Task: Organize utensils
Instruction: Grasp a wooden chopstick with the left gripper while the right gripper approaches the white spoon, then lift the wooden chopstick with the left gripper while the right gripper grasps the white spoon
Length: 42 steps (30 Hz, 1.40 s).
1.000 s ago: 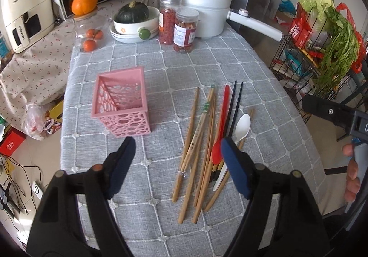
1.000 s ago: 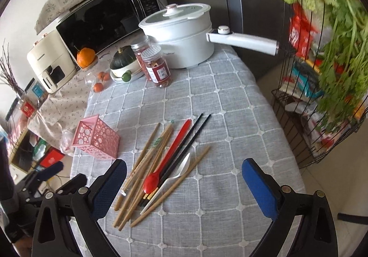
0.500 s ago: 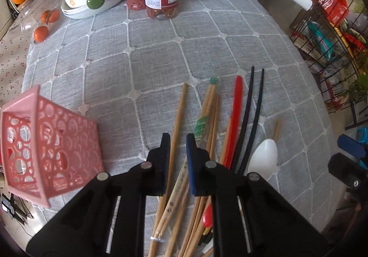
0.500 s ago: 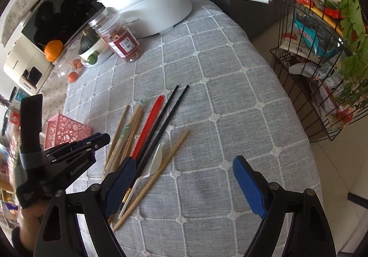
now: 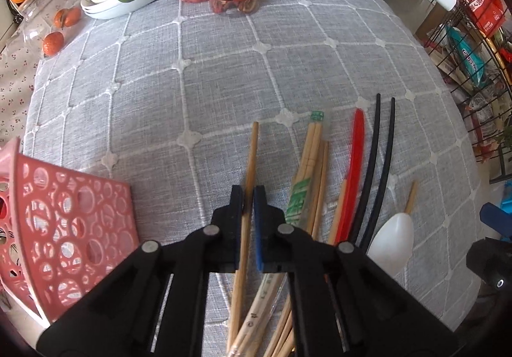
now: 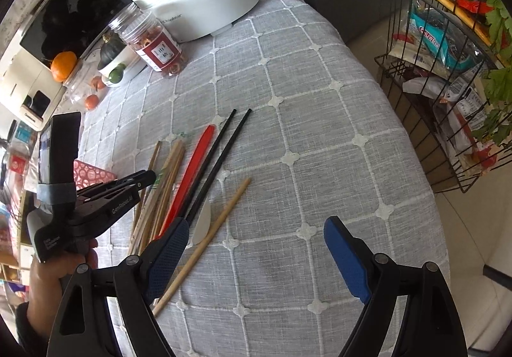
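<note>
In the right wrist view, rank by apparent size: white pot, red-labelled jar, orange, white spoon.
1. white pot
2. red-labelled jar
3. orange and white spoon: alike; the spoon is partly hidden and nearer, so unranked.

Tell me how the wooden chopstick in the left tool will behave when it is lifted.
The wooden chopstick looks thin and rigid, so probably stiff and light. The left tool pinches it at one spot, so it may pivot or slip.
</note>
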Each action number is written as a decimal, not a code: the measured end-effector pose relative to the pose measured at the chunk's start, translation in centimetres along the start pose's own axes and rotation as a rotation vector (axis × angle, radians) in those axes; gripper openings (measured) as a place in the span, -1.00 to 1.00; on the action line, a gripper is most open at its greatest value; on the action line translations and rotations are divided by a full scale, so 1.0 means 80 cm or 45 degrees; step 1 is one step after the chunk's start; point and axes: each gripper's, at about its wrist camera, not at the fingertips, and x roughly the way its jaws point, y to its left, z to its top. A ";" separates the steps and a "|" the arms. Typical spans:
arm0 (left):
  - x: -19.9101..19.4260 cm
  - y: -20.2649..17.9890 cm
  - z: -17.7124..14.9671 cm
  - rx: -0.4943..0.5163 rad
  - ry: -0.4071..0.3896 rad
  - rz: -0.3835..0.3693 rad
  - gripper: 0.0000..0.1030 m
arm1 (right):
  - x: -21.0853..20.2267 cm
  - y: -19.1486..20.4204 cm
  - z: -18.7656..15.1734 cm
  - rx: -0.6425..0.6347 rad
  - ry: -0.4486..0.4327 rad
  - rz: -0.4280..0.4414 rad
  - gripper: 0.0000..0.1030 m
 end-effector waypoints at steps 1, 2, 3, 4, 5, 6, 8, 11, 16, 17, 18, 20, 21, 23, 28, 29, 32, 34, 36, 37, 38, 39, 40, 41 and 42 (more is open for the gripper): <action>-0.009 0.001 -0.004 0.009 -0.021 -0.009 -0.86 | 0.003 0.003 0.000 -0.001 0.006 0.009 0.70; -0.020 0.001 -0.010 0.018 -0.044 -0.020 -0.86 | 0.006 0.006 0.000 -0.001 0.014 0.018 0.70; -0.032 0.003 -0.015 0.027 -0.068 -0.030 -0.86 | 0.010 0.009 0.000 -0.002 0.023 0.029 0.69; -0.044 0.005 -0.021 0.033 -0.092 -0.040 -0.86 | 0.014 0.014 0.000 -0.006 0.032 0.041 0.67; -0.056 0.007 -0.026 0.038 -0.115 -0.049 -0.86 | 0.018 0.018 0.000 -0.011 0.041 0.053 0.60; -0.069 0.009 -0.032 0.041 -0.135 -0.058 -0.87 | 0.022 0.022 -0.001 -0.017 0.050 0.063 0.56; -0.094 0.015 -0.044 0.038 -0.173 -0.084 -0.87 | 0.031 0.029 -0.002 -0.026 0.073 0.071 0.36; -0.122 0.026 -0.061 0.043 -0.230 -0.112 -0.87 | 0.044 0.038 -0.003 -0.032 0.100 0.077 0.05; -0.154 0.050 -0.082 0.034 -0.302 -0.144 -0.87 | 0.056 0.054 -0.002 -0.055 0.110 0.088 -0.34; -0.158 0.053 -0.086 0.030 -0.314 -0.143 -0.87 | 0.058 0.056 -0.002 -0.060 0.112 0.084 -0.41; -0.161 0.058 -0.090 0.021 -0.324 -0.145 -0.87 | 0.061 0.059 -0.002 -0.063 0.115 0.078 -0.44; -0.166 0.066 -0.095 0.005 -0.337 -0.147 -0.87 | 0.069 0.062 -0.004 -0.067 0.130 0.056 -0.63; -0.169 0.071 -0.097 -0.004 -0.350 -0.144 -0.87 | 0.073 0.064 -0.005 -0.071 0.138 0.046 -0.69; -0.182 0.077 -0.103 -0.020 -0.379 -0.140 -0.87 | 0.076 0.066 -0.007 -0.078 0.136 0.019 -0.79; -0.217 0.095 -0.116 -0.059 -0.473 -0.155 -0.87 | 0.058 0.073 -0.007 -0.088 0.067 0.004 -0.88; -0.225 0.098 -0.119 -0.068 -0.497 -0.158 -0.87 | 0.051 0.074 -0.007 -0.096 0.044 0.004 -0.88; -0.251 0.106 -0.124 -0.089 -0.580 -0.173 -0.87 | 0.030 0.079 -0.007 -0.111 -0.030 0.005 -0.89; -0.270 0.110 -0.126 -0.106 -0.650 -0.180 -0.87 | 0.014 0.081 -0.007 -0.112 -0.081 0.016 -0.89; -0.289 0.114 -0.126 -0.122 -0.730 -0.172 -0.87 | -0.002 0.086 -0.006 -0.118 -0.141 0.029 -0.89; -0.298 0.116 -0.125 -0.131 -0.773 -0.161 -0.87 | -0.011 0.090 -0.006 -0.122 -0.172 0.034 -0.89; -0.306 0.118 -0.125 -0.141 -0.813 -0.150 -0.87 | -0.020 0.094 -0.006 -0.130 -0.205 0.038 -0.89; -0.312 0.121 -0.124 -0.153 -0.848 -0.140 -0.87 | -0.028 0.096 -0.006 -0.141 -0.231 0.045 -0.89; -0.316 0.123 -0.123 -0.165 -0.871 -0.136 -0.87 | -0.035 0.097 -0.006 -0.153 -0.250 0.058 -0.89; -0.317 0.126 -0.122 -0.177 -0.880 -0.138 -0.87 | -0.040 0.098 -0.007 -0.164 -0.262 0.075 -0.89; -0.316 0.127 -0.121 -0.186 -0.880 -0.145 -0.87 | -0.040 0.098 -0.005 -0.174 -0.257 0.088 -0.88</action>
